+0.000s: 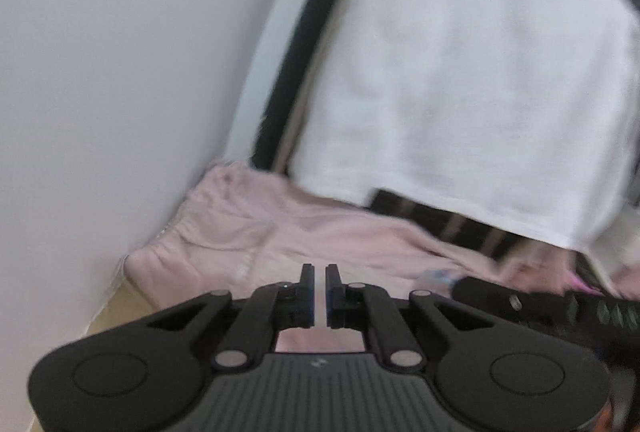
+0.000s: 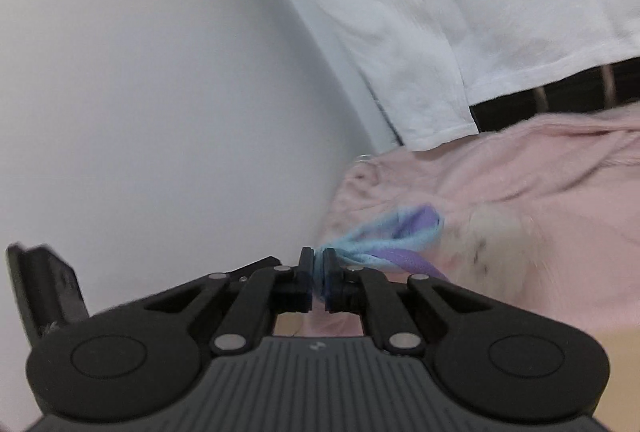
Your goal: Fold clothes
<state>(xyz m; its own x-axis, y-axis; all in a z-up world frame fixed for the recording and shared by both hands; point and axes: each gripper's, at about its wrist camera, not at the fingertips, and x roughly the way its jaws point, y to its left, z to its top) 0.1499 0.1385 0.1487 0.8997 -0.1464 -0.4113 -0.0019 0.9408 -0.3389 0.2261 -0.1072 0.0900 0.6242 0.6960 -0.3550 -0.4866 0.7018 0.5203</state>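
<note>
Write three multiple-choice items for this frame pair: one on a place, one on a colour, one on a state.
1. Where does the white cloth hang?
A. behind the pink fleece blanket, over a dark slatted frame
B. flat under the claws
C. inside a basket

2. What colours is the small fabric piece in the right claw?
A. red and black
B. light blue and purple
C. green

3. What is the state of the left claw?
A. shut on the white cloth
B. wide open
C. nearly closed, holding nothing

Key: 1 A, its hem ends above the pink fleece blanket, with dark slats showing under it. 2 B, blue and purple folds stick out from between the fingers. 3 C, only a thin gap shows between its pads, with no fabric in it.
</note>
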